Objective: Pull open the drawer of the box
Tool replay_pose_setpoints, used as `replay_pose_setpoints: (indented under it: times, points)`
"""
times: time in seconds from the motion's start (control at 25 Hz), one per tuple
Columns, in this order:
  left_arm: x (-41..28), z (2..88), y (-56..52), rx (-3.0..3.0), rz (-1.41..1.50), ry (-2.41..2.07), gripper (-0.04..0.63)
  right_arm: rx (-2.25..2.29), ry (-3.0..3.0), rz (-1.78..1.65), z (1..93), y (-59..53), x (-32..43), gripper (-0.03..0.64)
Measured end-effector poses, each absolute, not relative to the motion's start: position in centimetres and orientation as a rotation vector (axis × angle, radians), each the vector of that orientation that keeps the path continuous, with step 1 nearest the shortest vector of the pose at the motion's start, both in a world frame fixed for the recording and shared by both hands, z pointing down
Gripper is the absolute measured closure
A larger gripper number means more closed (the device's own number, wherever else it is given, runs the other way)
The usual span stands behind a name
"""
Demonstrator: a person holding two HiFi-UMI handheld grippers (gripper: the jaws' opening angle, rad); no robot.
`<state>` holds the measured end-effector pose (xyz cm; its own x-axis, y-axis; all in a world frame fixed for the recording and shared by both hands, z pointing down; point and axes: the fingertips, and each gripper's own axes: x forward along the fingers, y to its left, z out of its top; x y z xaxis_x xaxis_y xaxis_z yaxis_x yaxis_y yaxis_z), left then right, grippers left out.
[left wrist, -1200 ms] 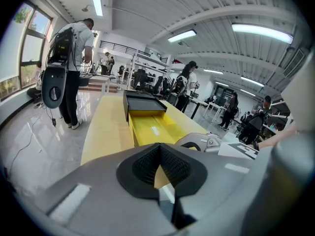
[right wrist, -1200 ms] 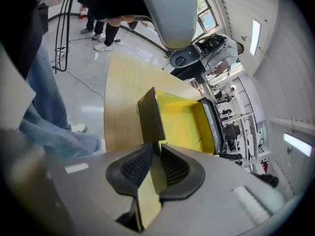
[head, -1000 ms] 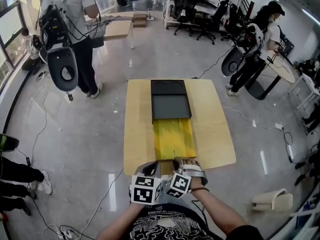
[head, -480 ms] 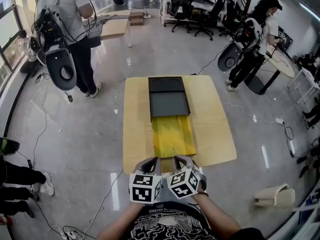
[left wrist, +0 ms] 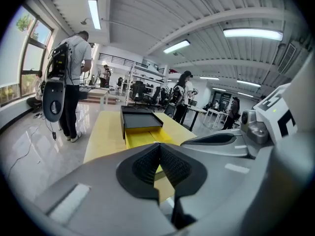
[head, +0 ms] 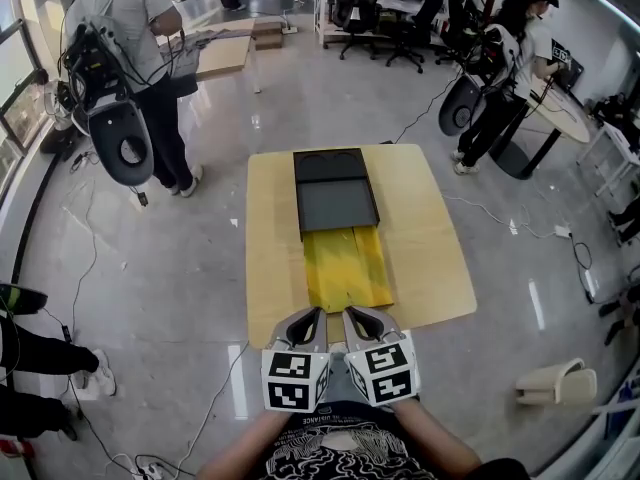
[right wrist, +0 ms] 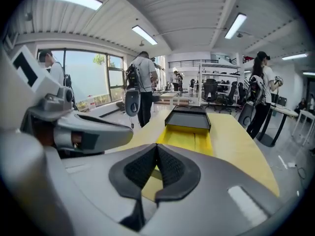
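A black box (head: 335, 193) lies on the far middle of a light wooden table (head: 430, 248). Its yellow drawer (head: 347, 268) stands pulled out toward me, almost to the table's near edge. My left gripper (head: 308, 320) and right gripper (head: 358, 318) hang side by side just off that edge, in front of the drawer. Both are shut with nothing between the pads. In the left gripper view the pads (left wrist: 147, 165) meet, with the drawer (left wrist: 145, 135) and box (left wrist: 140, 118) beyond. The right gripper view shows the same: shut gripper (right wrist: 156, 166), drawer (right wrist: 187, 137), box (right wrist: 192, 117).
One person with hanging gear (head: 130, 68) stands at the back left, another (head: 510, 48) at the back right by a round table. Office chairs (head: 400, 18) line the back. Cables (head: 210, 408) run over the floor, and a white object (head: 555, 383) lies to the right.
Both grippers have drawn back from the drawer's front toward me, past the table's near edge. The drawer stays out.
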<state>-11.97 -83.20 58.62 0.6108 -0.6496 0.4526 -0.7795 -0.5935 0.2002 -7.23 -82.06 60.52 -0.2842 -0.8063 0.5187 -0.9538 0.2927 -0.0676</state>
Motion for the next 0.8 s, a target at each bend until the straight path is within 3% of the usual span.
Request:
replay_pose_setpoints:
  times: [0.16,0.4,0.8]
  points:
    - [-12.7,59.0,-82.7,2.481,0.475,-1.135,0.575,1.602,-2.239,0.560,60.3,-81.8,-8.6,0.612]
    - [-8.4,60.2,-81.9,2.487,0.490,-1.129,0.575,1.611,-2.245,0.564,61.2,-81.3,-4.4,0.612]
    - [-12.0,64.8,-82.3,2.484,0.491,-1.138,0.577,1.612,-2.246,0.567,65.7,-81.9,-7.7,0.612]
